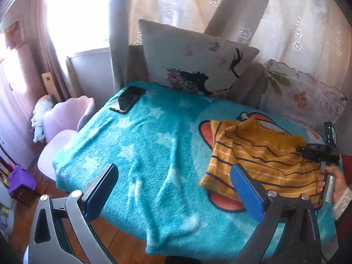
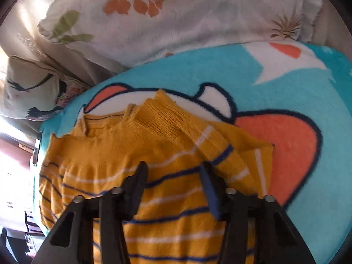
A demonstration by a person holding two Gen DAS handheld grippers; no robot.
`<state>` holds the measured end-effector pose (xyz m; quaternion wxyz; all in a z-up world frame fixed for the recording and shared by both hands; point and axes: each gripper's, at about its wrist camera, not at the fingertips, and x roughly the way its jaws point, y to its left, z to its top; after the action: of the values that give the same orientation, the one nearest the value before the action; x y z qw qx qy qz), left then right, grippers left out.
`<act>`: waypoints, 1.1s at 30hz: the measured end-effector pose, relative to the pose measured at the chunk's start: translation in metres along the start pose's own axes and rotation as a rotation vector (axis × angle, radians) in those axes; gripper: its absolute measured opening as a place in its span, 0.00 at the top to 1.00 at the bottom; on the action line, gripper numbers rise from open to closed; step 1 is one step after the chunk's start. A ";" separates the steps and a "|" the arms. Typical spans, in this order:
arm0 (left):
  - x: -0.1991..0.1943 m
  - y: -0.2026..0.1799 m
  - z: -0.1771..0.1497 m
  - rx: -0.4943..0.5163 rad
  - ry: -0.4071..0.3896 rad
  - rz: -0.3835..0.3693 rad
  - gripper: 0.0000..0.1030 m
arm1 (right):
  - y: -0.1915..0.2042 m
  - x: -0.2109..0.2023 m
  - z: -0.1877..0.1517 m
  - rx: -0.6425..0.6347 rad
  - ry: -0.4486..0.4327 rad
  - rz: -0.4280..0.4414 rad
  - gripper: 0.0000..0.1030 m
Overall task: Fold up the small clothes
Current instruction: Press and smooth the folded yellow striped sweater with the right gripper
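Observation:
A small mustard-yellow sweater [image 1: 259,154] with navy and white stripes lies partly folded on the right side of a turquoise fleece blanket [image 1: 143,145]. My left gripper [image 1: 173,176] is open and empty, above the blanket's front, left of the sweater. The right gripper's body [image 1: 319,151] shows at the sweater's right edge, held by a hand. In the right wrist view the sweater [image 2: 140,154] fills the lower middle, a sleeve folded across it. My right gripper [image 2: 173,171] is open, its fingers just over the striped body, holding nothing.
A black phone [image 1: 127,98] lies at the blanket's far left corner. A printed pillow [image 1: 193,66] and a floral pillow [image 1: 303,92] lean against curtains behind. A pale lilac chair [image 1: 63,123] stands left of the bed. Orange floor shows below the blanket's front edge.

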<state>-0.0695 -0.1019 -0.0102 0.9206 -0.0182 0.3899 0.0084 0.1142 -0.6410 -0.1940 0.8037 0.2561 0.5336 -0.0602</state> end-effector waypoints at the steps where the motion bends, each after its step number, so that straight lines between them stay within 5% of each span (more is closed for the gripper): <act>1: -0.001 0.007 -0.001 -0.021 0.001 0.002 0.02 | 0.006 -0.006 0.002 -0.007 -0.005 -0.014 0.54; 6: 0.011 0.026 -0.006 -0.057 0.044 0.005 0.02 | 0.070 -0.036 -0.007 -0.127 -0.070 0.080 0.54; 11: 0.032 0.047 -0.005 -0.090 0.067 -0.045 0.02 | 0.167 -0.019 -0.032 -0.311 -0.010 0.160 0.62; 20: 0.050 0.107 0.001 -0.101 0.065 0.016 0.02 | 0.286 0.090 -0.025 -0.402 0.173 0.056 0.63; 23: 0.055 0.126 0.001 -0.102 0.071 0.048 0.02 | 0.317 0.109 -0.025 -0.466 0.174 0.012 0.61; 27: 0.066 0.147 0.002 -0.120 0.094 0.063 0.02 | 0.333 0.099 -0.025 -0.524 0.132 -0.038 0.61; 33: 0.089 0.157 0.009 -0.144 0.126 0.042 0.02 | 0.302 0.034 -0.030 -0.413 0.038 0.070 0.58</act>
<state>-0.0060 0.0553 -0.0717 0.8902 -0.0764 0.4459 0.0547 0.2155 -0.3599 -0.1283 0.8306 0.1054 0.5405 0.0830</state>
